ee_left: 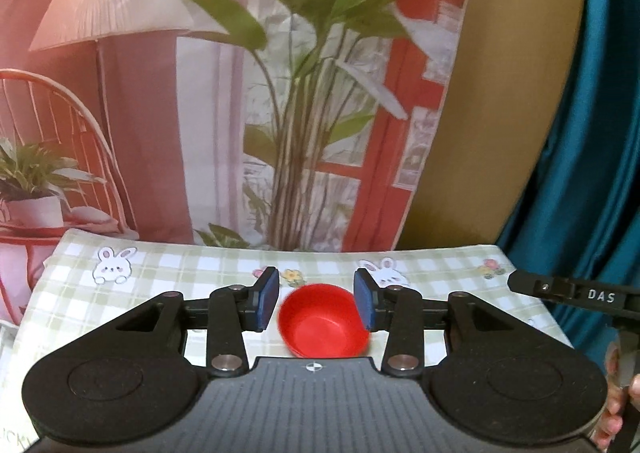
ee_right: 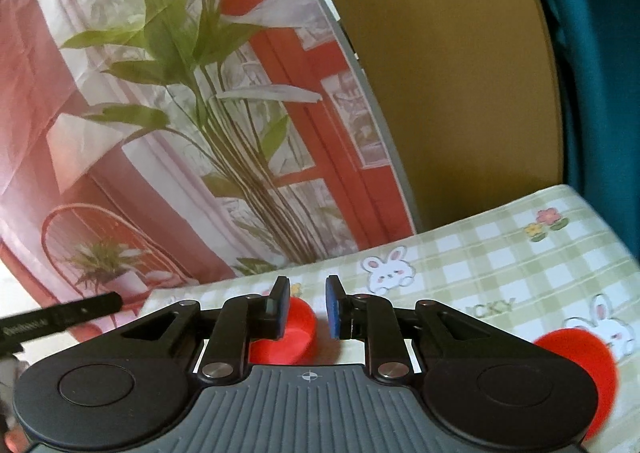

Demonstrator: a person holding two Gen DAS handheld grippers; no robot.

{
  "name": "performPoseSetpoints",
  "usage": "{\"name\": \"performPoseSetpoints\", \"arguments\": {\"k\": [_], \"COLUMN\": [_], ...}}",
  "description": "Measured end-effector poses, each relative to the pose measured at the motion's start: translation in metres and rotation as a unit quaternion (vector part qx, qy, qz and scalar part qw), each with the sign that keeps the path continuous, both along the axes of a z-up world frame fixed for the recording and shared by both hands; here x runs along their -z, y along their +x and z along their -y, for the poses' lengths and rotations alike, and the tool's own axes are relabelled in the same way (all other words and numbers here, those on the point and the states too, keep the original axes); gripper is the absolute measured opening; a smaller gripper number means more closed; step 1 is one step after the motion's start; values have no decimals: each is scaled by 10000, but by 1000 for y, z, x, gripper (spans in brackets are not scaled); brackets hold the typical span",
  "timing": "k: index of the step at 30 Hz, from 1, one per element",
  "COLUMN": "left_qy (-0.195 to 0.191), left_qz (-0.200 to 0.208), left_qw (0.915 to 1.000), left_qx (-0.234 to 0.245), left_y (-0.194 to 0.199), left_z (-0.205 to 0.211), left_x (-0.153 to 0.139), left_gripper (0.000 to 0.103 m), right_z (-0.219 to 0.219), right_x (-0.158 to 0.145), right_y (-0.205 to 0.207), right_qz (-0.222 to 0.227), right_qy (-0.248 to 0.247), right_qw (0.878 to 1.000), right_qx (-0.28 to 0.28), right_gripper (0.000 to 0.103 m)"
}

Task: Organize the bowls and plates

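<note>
A small red bowl (ee_left: 324, 323) stands upright on the green-checked tablecloth (ee_left: 168, 273). In the left wrist view it lies below and beyond my left gripper (ee_left: 317, 299), whose blue pads (ee_left: 269, 299) stand apart without pressing on it. In the right wrist view the same red bowl (ee_right: 294, 333) shows partly behind the left finger of my right gripper (ee_right: 307, 307). That gripper has a narrow gap and nothing between its pads. A red plate (ee_right: 580, 357) lies flat on the cloth at the right, half hidden by the gripper body.
A printed backdrop (ee_left: 280, 93) of a plant, lamp and chair hangs behind the table's far edge, with a teal curtain (ee_left: 592, 133) at the right. The other gripper's black side (ee_left: 568, 293) and a hand (ee_left: 616, 421) show at the right edge.
</note>
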State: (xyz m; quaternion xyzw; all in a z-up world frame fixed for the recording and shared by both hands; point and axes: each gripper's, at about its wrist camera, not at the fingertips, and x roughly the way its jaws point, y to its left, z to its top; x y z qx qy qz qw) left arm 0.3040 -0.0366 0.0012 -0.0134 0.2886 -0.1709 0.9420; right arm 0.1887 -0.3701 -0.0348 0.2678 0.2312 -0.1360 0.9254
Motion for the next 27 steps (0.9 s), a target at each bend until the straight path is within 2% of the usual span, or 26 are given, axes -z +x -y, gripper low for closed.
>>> {"name": "performPoseSetpoints", "arguments": {"k": [8,10,18,27], "left_qy": [-297,-261,-174,-31], "left_qz": [-149,-168,-427,-738], "left_qw": [9993,9993,9967,9926], "left_qx": [168,226,666,960], "left_y": [-28,-32,-32,-24], "left_z": [44,63,134,199], "left_x": [14,22,57,94], "left_gripper": [46,56,57,57], "right_z": [31,42,79,103], "right_x": [3,9,47,83], "right_y": [-51,-63,-96,-110], "right_qz": [-204,-275,-820,-1179], "right_qy": [-313,-350,-620,-450], "right_qw": [9993,9990,9942,9910], "right_qx": [28,87,308,450], "right_gripper": [24,24,24,26]}}
